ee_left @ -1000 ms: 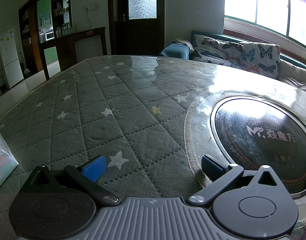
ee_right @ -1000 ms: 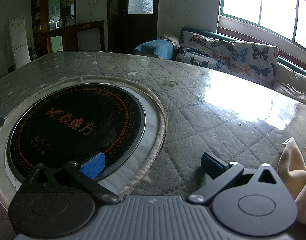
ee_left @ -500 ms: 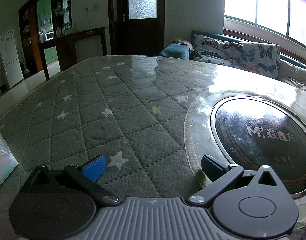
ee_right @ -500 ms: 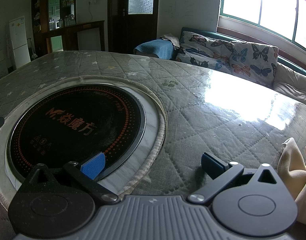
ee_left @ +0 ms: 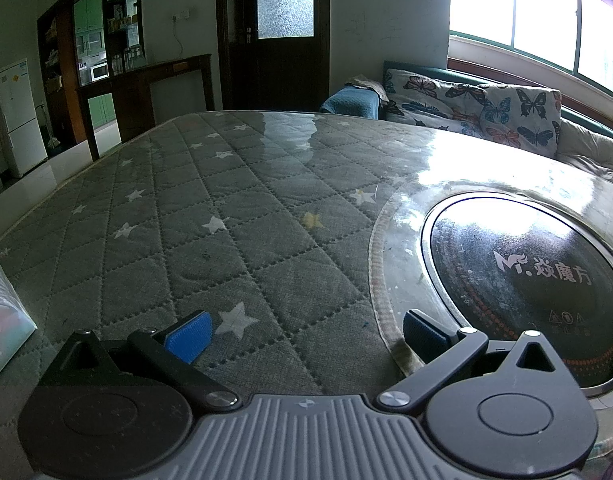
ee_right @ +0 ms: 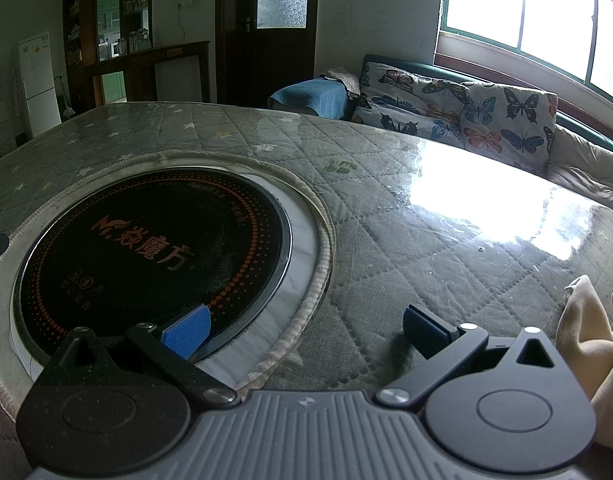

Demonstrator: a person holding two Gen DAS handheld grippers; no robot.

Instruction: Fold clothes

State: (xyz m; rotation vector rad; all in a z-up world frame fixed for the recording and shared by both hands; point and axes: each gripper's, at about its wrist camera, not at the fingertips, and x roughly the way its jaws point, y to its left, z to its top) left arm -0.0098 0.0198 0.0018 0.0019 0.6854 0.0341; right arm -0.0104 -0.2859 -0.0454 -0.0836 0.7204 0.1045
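- At the right edge of the right wrist view, a beige cloth [ee_right: 582,328] is lying bunched on the table, just beside the right gripper [ee_right: 306,330]; it is probably the garment to fold, though only a corner of it is showing.
- Nothing is sitting between that gripper's blue pads [ee_right: 186,332]; its jaws are standing spread wide and hovering low over the quilted table cover [ee_right: 386,208].
- Something pale, perhaps fingers, is showing at the frame's far right next to the cloth; I cannot tell for sure.
- Over to the left, the left gripper [ee_left: 304,330] is likewise gaping wide and pinching nothing, with no clothing visible in its view.
- Between the two grippers, the round black cooktop [ee_right: 154,248] is sitting sunk into the table.
- Judging from this, folding is not yet under way; the step in hand is fetching the cloth.
- Doing it well likely means swinging the right gripper toward the cloth, nipping a single edge rather than the bunch, and dragging it onto the open quilted area, keeping it off the cooktop rim where fabric could snag.
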